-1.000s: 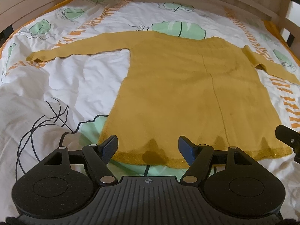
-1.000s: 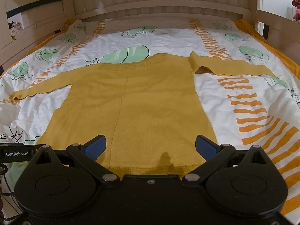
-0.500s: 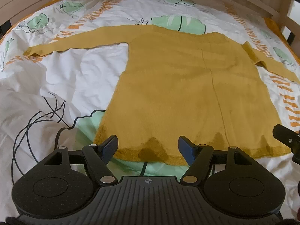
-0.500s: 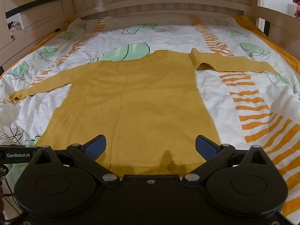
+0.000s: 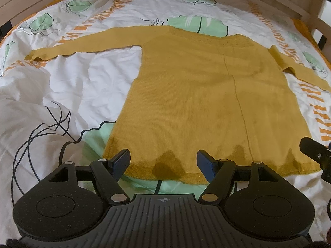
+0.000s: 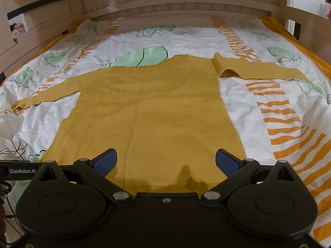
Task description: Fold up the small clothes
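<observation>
**Both grippers poised at the hem, no fold begun**

Left gripper (image 5: pixel 163 161) hangs above the near hem of the mustard sweater (image 5: pixel 206 95) with its blue pads spread wide and nothing between them; the cloth lies flat below, untouched. My right gripper (image 6: pixel 165 161) is likewise parted over the same hem, further toward the sweater's right side, and its pads clamp nothing either.

The sweater lies spread out on the patterned bed cover (image 6: pixel 269 107), neckline away from me, hem nearest. Its left sleeve (image 5: pixel 82 45) stretches straight out sideways; the right sleeve (image 6: pixel 254 70) also reaches outward but has a small buckle where it meets the shoulder.

I judge this to be the very start: the garment is laid out and no fold has been made. The next move calls for picking a grasp, probably a sleeve or a side edge to bring across the body, pinching only the sweater's layers and not the cover beneath.

Both my hands tilt the tools forward and downward at the bed, side by side, the left one pitched more steeply.
</observation>
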`<state>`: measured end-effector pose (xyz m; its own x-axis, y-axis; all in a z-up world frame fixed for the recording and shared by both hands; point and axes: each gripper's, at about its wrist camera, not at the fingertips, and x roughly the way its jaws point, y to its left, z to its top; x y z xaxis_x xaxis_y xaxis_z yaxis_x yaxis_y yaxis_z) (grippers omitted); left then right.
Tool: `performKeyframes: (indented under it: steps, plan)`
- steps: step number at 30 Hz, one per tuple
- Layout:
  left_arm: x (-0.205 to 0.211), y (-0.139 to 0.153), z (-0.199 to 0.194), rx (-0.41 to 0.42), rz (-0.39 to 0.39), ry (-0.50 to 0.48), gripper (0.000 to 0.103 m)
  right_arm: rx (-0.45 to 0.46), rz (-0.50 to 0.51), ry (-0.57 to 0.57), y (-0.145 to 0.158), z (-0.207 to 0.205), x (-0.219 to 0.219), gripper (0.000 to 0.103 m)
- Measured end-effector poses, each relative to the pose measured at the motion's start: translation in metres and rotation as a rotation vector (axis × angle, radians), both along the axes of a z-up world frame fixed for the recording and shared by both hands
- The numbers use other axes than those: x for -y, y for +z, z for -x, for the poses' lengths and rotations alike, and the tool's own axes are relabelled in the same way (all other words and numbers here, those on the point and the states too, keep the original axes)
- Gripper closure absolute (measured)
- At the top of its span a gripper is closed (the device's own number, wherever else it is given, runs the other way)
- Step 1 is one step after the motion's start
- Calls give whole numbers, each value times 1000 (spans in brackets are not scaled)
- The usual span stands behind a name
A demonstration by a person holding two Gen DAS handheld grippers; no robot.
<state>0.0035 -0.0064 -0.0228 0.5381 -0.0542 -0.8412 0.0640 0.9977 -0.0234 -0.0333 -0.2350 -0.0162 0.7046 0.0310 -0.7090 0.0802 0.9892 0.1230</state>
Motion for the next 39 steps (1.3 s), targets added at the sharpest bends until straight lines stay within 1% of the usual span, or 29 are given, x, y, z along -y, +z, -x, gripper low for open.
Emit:
performKeyframes:
  steps: [10, 18, 21, 30, 34, 39]
  plan:
    - [2, 1, -14, -11, 1, 6, 33, 1, -3, 10, 2, -11, 0, 2]
    - [2, 2, -33, -43, 15, 18, 33, -9, -21, 19, 1, -25, 4, 2]
    - [3, 3, -40, -44, 16, 22, 33, -12, -29, 24, 1, -31, 6, 2]
    - [7, 8, -66, -30, 9, 26, 33, -14, -36, 24, 2, -57, 15, 2]
    - [10, 11, -82, -7, 4, 17, 33, -14, -38, 17, 1, -71, 23, 2]
    - [13, 15, -109, 36, 16, 12, 33, -7, -66, -5, 0, -91, 40, 2]
